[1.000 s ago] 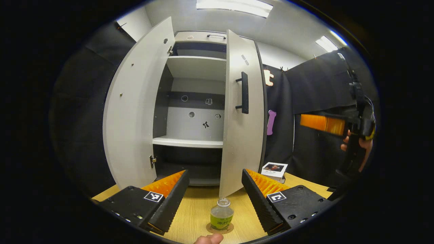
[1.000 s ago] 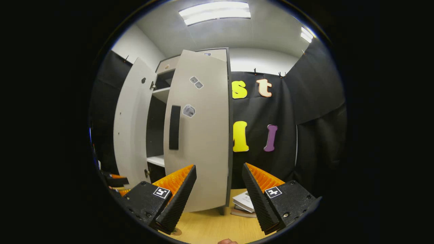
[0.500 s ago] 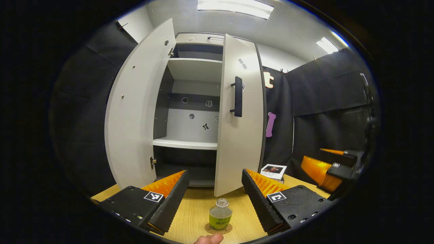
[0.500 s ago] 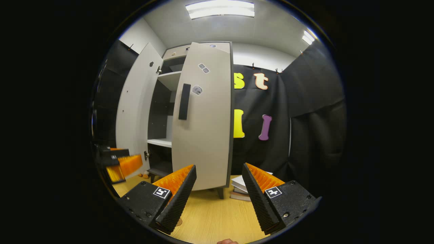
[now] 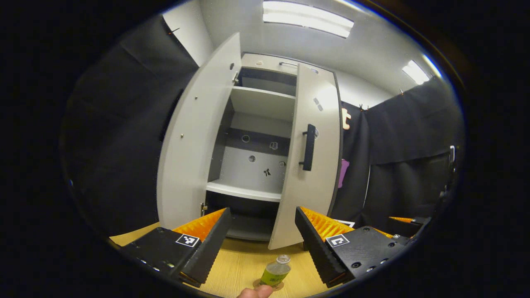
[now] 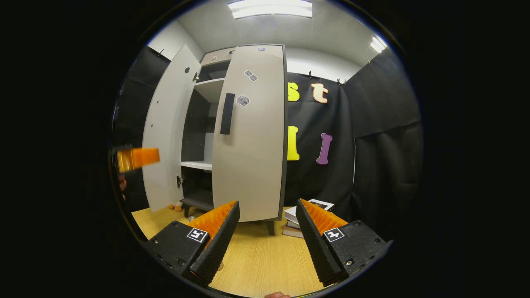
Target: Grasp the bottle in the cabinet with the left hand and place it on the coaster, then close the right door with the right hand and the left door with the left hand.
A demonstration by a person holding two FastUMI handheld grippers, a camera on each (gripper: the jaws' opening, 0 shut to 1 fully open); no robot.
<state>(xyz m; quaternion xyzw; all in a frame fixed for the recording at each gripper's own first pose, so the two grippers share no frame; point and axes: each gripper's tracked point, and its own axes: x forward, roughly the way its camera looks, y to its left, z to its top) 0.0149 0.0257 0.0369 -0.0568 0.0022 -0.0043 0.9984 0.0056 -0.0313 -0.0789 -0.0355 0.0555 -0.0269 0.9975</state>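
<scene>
The bottle (image 5: 275,272) already stands on its coaster (image 5: 269,284) on the wooden table (image 5: 236,265), between and just ahead of the left gripper (image 5: 261,244), whose fingers are spread wide and hold nothing. It looks small, plastic and light, so a stray knock would probably tip it; best left alone. What needs handling now is the cabinet's doors: stiff flat panels that should swing easily on their hinges. The right door (image 6: 250,136) is partly closed, and its dark handle (image 6: 227,113) or outer face seems the place to push. The right gripper (image 6: 265,240), also wide and empty, hangs in front of it, apart. The left door (image 5: 194,136) stands fully open.
</scene>
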